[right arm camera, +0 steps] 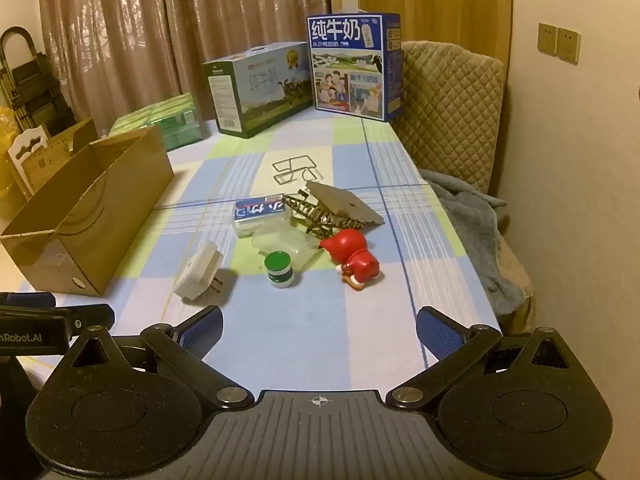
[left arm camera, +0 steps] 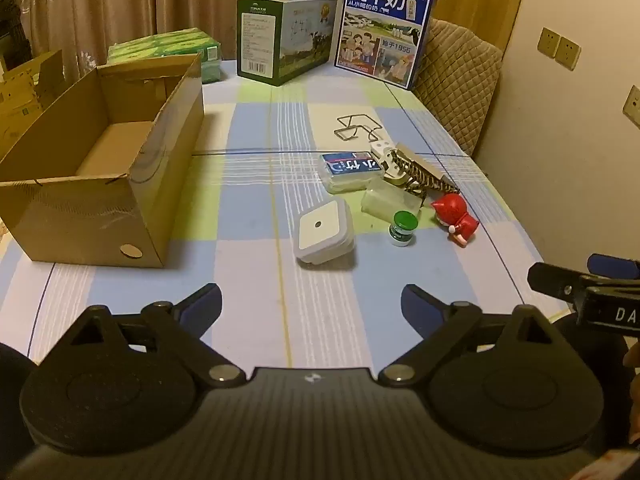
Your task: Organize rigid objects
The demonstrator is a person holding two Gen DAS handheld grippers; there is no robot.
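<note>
Plug (left arm camera: 323, 233) ahead of spread left tongs (left arm camera: 312, 308)

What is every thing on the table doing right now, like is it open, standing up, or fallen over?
cardboard box: open on top, nothing visible inside.
white plug: resting on its prongs and edge.
green-capped bottle: upright, cap on.
red toy figure: fallen over.
blue-labelled box: flat, closed.
wire stand: lying flat.
blue milk carton: upright.
left gripper: open, holding nothing.
right gripper: open, holding nothing.
</note>
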